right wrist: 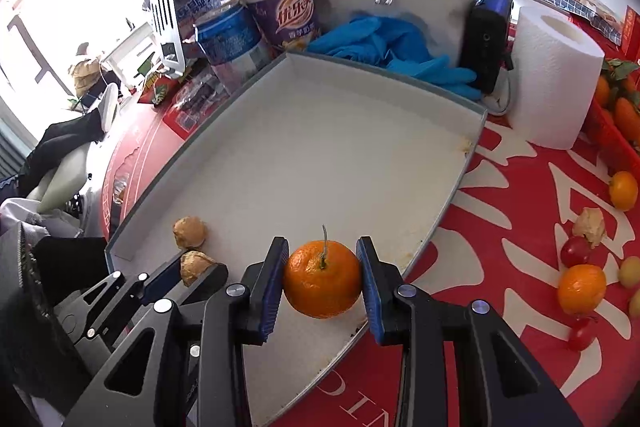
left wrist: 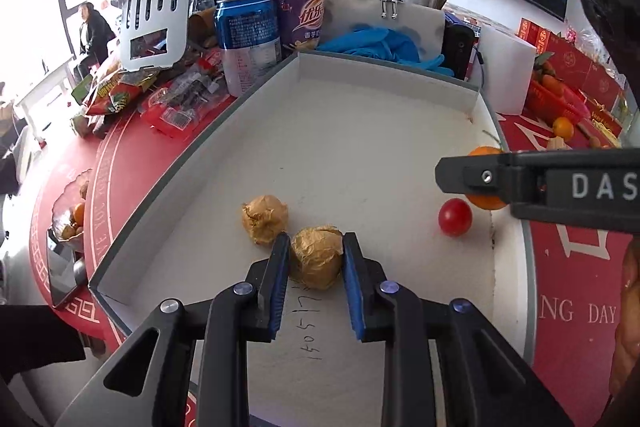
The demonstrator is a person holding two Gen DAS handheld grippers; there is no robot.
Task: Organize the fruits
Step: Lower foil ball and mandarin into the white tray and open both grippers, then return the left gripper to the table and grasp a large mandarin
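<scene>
A shallow white tray lies on the red tablecloth. In the left wrist view my left gripper is shut on a tan husked fruit resting on the tray floor; a second husked fruit lies just left of it, and a cherry tomato lies to the right. My right gripper is shut on a mandarin with a stem, held above the tray's near right part. The right gripper's finger and mandarin also show in the left view.
Behind the tray stand a blue can, a purple cup, blue gloves and snack packets. On the cloth right of the tray lie loose mandarins, tomatoes, a husked fruit and a paper roll.
</scene>
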